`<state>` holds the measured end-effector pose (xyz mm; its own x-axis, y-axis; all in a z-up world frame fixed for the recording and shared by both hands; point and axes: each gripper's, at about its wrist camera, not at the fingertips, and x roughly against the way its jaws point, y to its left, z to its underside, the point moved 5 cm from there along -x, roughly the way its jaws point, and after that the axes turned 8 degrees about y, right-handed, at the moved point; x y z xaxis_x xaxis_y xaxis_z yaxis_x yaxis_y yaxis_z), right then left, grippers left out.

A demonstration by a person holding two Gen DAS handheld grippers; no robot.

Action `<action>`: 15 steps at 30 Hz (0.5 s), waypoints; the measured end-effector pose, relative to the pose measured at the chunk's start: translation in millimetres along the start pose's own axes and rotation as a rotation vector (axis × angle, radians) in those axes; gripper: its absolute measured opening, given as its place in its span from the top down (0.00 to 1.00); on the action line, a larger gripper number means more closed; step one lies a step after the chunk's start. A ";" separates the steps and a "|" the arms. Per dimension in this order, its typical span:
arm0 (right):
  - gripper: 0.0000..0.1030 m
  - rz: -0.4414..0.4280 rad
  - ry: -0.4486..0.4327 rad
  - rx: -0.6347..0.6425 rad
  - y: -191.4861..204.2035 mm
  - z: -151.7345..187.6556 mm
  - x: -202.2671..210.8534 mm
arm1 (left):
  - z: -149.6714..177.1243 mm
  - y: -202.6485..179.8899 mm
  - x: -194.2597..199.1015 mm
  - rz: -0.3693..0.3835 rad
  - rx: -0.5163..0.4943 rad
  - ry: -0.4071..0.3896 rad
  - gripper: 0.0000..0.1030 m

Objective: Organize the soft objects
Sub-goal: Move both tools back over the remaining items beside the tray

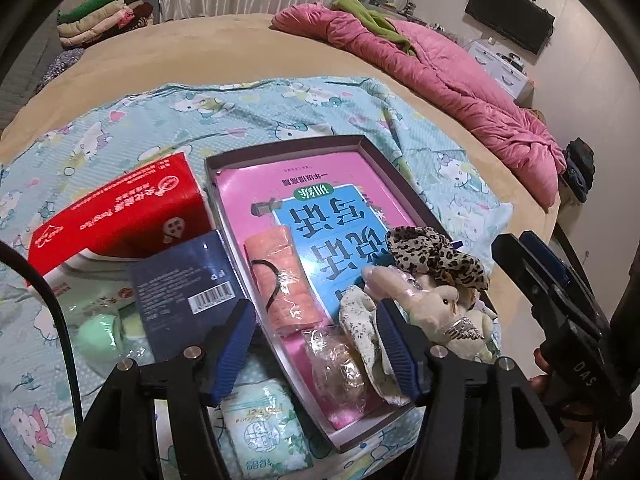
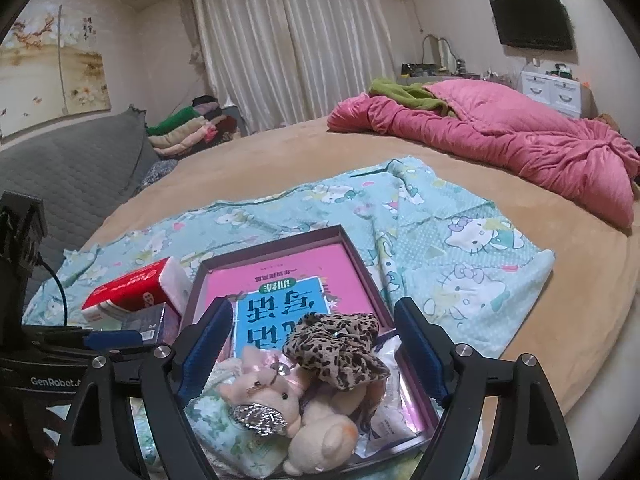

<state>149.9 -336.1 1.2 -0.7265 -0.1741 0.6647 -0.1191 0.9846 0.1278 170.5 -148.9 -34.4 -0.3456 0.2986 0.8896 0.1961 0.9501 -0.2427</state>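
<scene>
— Where are the soft things?

— In the shallow box (image 1: 362, 145) on the cat-print cloth (image 1: 120, 120). A plush rabbit (image 2: 280, 396) lies at the near corner, with a leopard-print scrunchie (image 2: 340, 348) just behind it, touching it. In the left wrist view a floral cloth piece (image 1: 360, 320) sits beside the rabbit, a wrapped peach roll (image 1: 284, 276) lies along the box's left side, and a clear crinkled bag (image 1: 340, 368) is at the near end. All of them rest on a pink and blue book (image 1: 320, 200) that covers the box floor.

— And the tongs?

— The left gripper (image 1: 316, 352) hangs over the near end of the box, jaws apart — nothing pinched between them, the pads clear of the roll and the cloth piece. The right gripper (image 2: 316, 352) stands wide too, with the rabbit and scrunchie seen between its fingers but not touched by the pads.

— What lies outside the box?

— To its left, a red tissue pack (image 1: 120, 216) on top of a white pack, a dark blue carton (image 1: 184, 288) leaning against the box, a pale green round thing (image 1: 100, 336), and a green-patterned packet (image 1: 264, 432) near the left gripper.

— Beyond that?

— The cloth is spread on a tan bed (image 2: 560, 320). A pink quilt (image 2: 500, 140) is heaped at the far side, folded clothes (image 2: 184, 132) are stacked by the curtains (image 2: 292, 48).
</scene>
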 end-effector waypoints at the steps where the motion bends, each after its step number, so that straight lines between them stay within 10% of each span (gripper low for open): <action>1: 0.19 0.003 -0.003 0.004 1.6 -0.5 1.4 | 0.7 0.8 2.9 0.000 0.001 -0.005 0.39; 15: 0.18 -0.030 -0.038 0.089 42.3 -6.6 26.3 | 9.3 17.4 37.6 -0.022 0.012 -0.058 0.30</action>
<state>130.2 -299.1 28.9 -0.7469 -0.2044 0.6328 -0.1997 0.9766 0.0797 152.4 -120.3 -8.8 -0.4027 0.2825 0.8706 0.1773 0.9572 -0.2286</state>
